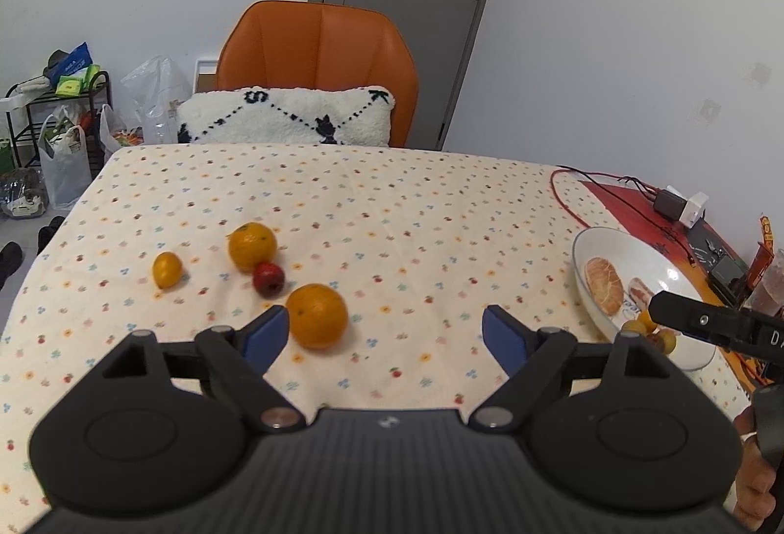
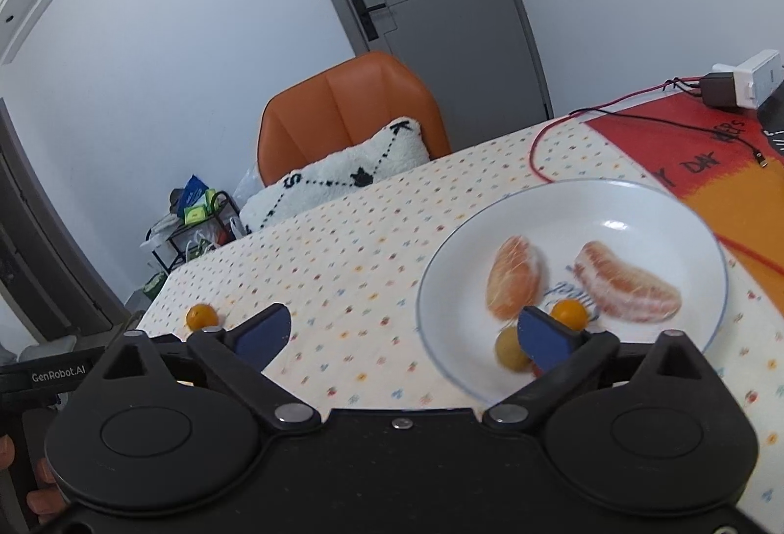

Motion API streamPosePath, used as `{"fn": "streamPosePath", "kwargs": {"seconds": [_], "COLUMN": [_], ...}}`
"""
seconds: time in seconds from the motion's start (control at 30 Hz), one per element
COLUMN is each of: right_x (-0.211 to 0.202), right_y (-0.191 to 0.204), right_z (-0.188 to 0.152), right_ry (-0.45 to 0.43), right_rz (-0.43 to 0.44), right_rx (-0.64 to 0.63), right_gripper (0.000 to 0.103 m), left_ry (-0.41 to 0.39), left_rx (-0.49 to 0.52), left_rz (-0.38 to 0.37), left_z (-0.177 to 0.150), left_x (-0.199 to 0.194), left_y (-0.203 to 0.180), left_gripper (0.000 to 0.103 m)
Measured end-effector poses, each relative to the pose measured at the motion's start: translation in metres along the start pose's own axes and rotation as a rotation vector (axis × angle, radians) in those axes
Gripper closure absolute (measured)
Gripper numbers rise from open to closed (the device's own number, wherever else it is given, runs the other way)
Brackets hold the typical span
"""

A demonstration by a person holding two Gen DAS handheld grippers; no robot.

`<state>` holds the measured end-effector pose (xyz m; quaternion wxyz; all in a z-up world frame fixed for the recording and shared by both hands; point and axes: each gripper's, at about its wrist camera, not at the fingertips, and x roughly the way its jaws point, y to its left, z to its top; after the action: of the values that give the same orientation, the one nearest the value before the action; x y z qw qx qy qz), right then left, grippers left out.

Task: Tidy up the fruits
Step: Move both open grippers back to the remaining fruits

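Fruits are lying in two groups on a table covered by a cream tablecloth point(image 1: 392, 210) dotted with tiny fruit prints.

Left wrist view: the left gripper point(image 1: 384, 328) is hovering over the cloth with its blue-padded fingers spread wide and nothing between them. A large orange point(image 1: 317, 315) is sitting just beside the left finger pad. Behind it, a small red fruit point(image 1: 268, 279) is touching a second orange point(image 1: 252, 246), and a small yellow-orange fruit point(image 1: 167, 269) is lying apart to their left. At the right edge, a white plate point(image 1: 656, 259) is holding two pale peeled citrus pieces and a few small round fruits. One black finger of the right gripper point(image 1: 705, 321) is reaching over the plate and covering part of the small fruits; its other finger is out of frame. An orange chair point(image 1: 318, 44) with a white pillow is standing behind the table.

Right wrist view: the right gripper point(image 2: 406, 333) is also standing wide apart and holding nothing. Its right finger is hanging over the near part of the plate point(image 2: 637, 201). On the plate are lying two peeled citrus pieces point(image 2: 514, 279), blurred, a small orange fruit point(image 2: 568, 313) and a greenish-yellow fruit point(image 2: 509, 348), both partly covered by the blue pad. A red sliver is peeking out beneath that finger, too hidden to identify. One small orange fruit point(image 2: 201, 316) is lying on the cloth at far left; whether it is one of the fruits seen from the other side is unclear. A red cable point(image 2: 539, 152) is looping behind the plate.
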<state>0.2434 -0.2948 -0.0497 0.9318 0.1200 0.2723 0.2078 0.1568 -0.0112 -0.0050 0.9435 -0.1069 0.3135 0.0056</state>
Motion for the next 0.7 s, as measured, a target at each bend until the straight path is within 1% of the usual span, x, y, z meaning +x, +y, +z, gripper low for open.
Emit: {"fn": "streamPosePath", "kwargs": {"seconds": [0.47,0.7], "right_x": [0.019,0.032], "right_y": [0.051,0.076], "right_z": [-0.013,-0.015], "right_ry": [0.054,0.067], "right_rz": [0.049,0.043], "right_rx": [-0.067,-0.109], "right_gripper": [0.000,0.000], "left_ry": [-0.002,-0.012], "left_rx": [-0.040,-0.074], "left_rz": [0.047,0.083], "left_z": [-0.004,-0.002], "left_x": [-0.017,-0.018], "left_y": [0.048,0.072], "left_gripper": [0.018,0.018]}}
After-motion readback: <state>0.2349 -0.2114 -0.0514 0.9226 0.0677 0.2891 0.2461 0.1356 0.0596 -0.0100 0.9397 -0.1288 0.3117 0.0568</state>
